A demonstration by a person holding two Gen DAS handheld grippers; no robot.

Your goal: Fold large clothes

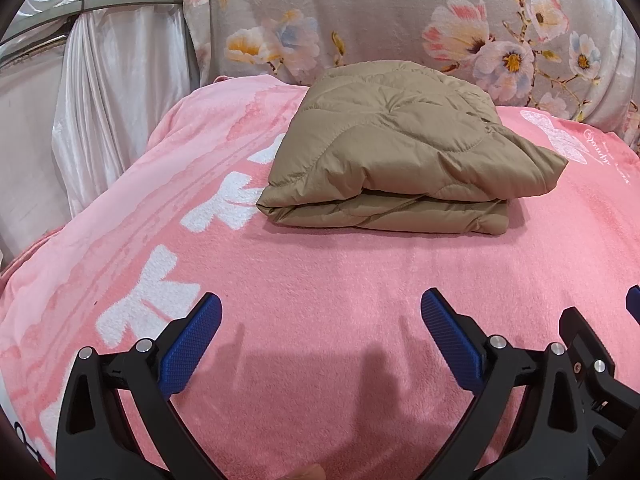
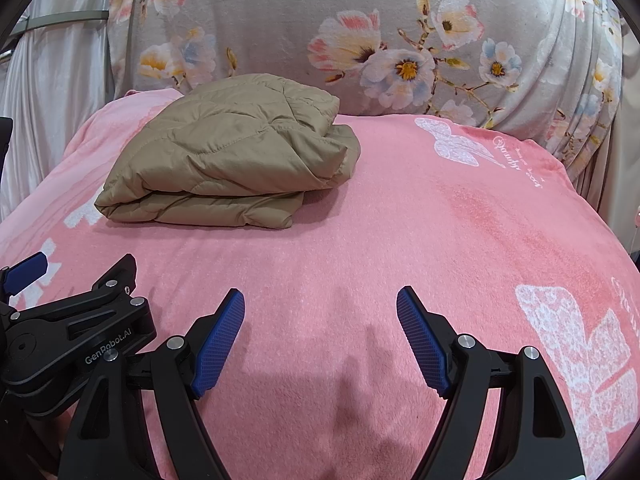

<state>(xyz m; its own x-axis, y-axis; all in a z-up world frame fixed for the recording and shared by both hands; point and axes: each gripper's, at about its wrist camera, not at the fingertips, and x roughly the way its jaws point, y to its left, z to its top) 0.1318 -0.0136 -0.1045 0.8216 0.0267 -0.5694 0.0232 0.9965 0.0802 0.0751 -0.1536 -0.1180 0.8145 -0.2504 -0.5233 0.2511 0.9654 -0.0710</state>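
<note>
Your left gripper [image 1: 320, 312] and your right gripper [image 2: 320, 306] both hang released, jaws spread wide with nothing between the blue pads [image 1: 192, 344]; you hold them side by side at about six o'clock in each view, low over the pink blanket [image 1: 320, 272] and well short of the garment, which reads as a parked stance rather than a reach; neither pair of fingers touches cloth.

The tan quilted jacket [image 1: 400, 148] lies toward twelve o'clock from your left gripper and toward ten o'clock from your right, resting on the blanket just in front of the floral cover [image 2: 320, 12]; it sits as a compact stacked bundle, the folded edge facing you, layers lying flat one on another; the top layer overhangs a little at the right side and puffs softly along its stitched seams; no sleeve or hem trails loose; judging by that, the fold looks finished, and your open jaws suit a job already let go.
</note>
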